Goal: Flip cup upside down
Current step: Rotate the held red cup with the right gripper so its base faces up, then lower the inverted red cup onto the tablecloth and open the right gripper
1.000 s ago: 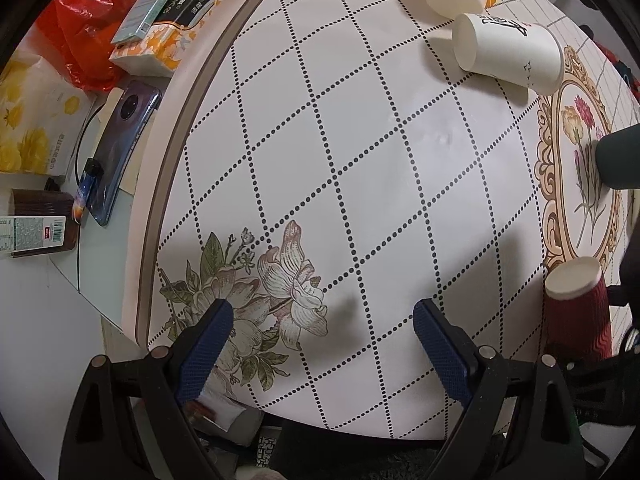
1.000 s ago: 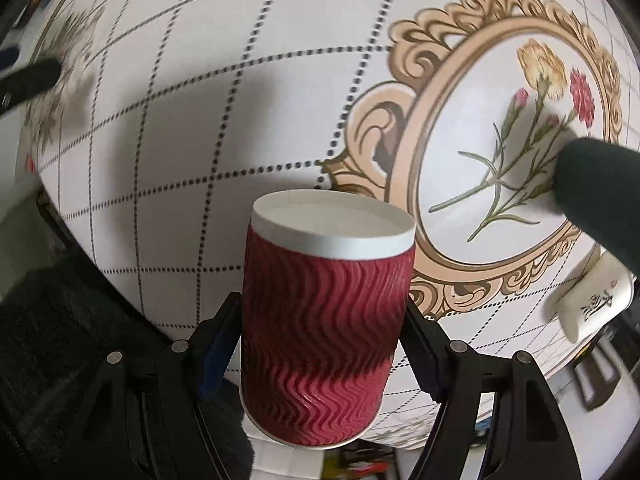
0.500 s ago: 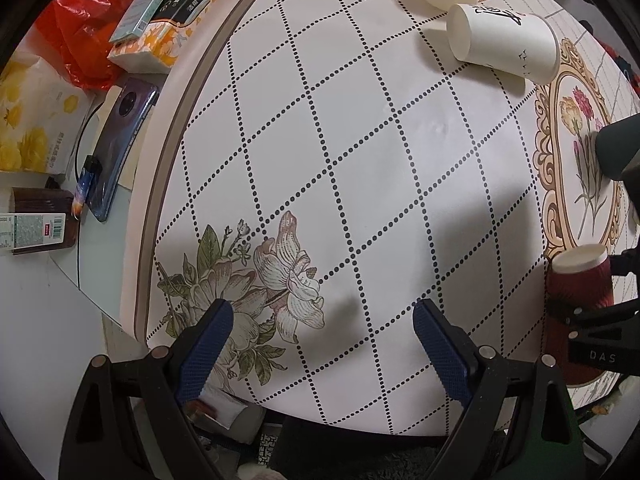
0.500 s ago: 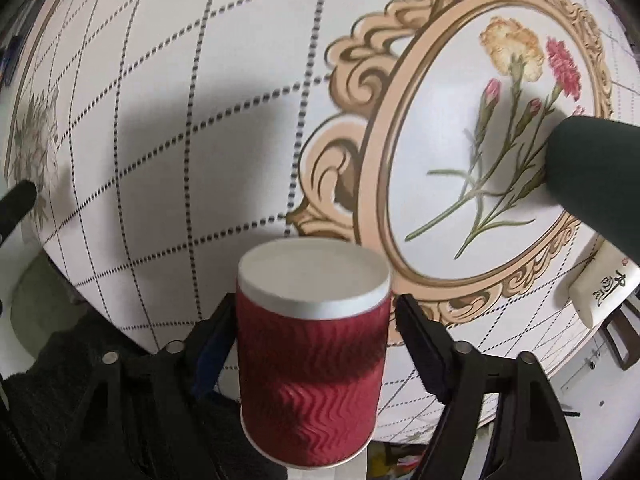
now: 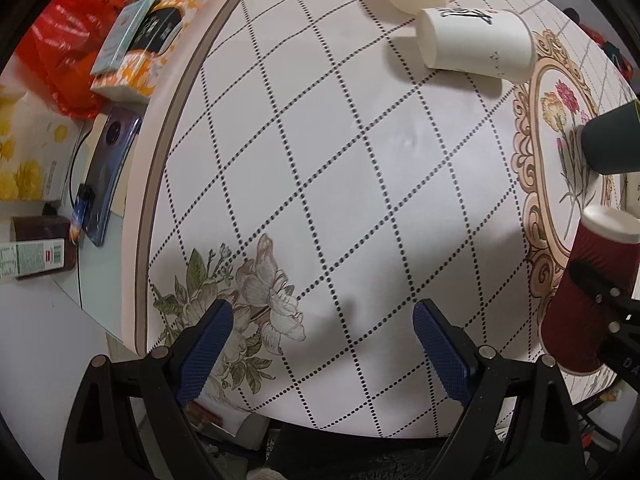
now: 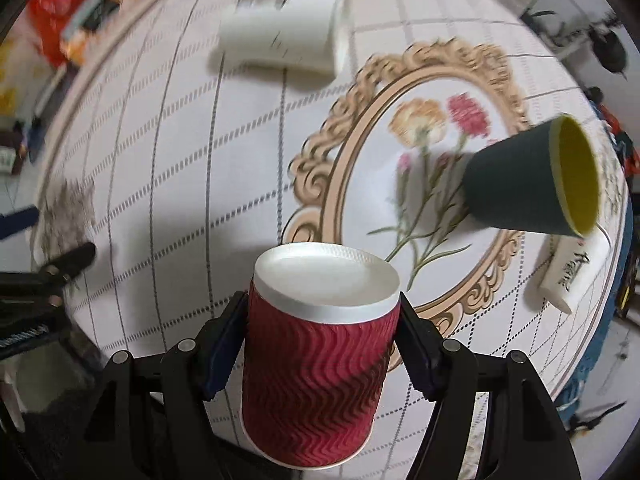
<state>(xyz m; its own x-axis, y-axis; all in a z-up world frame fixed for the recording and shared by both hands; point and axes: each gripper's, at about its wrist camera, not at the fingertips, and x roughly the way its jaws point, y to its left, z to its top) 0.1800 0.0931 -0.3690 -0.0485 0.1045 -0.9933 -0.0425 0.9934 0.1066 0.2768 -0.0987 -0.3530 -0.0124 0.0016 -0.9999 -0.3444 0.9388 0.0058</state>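
At 6 o'clock over the table [image 6: 168,168]: right gripper [image 6: 322,344] clamping inverted red cup [image 6: 316,384]; left gripper [image 5: 320,344] wide, holding nothing.

A round bench [image 5: 360,168] wears a white floral cloth; beside it, a lower glass-topped side table [image 5: 100,276], evenly lit.

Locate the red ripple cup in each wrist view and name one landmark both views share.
Left wrist: red ripple cup at the far right edge, clamped by the right hand-held gripper.
Right wrist: same cup bottom centre, white base facing up, between the fingers.
Shared landmark: the gold floral frame printed on the tablecloth.
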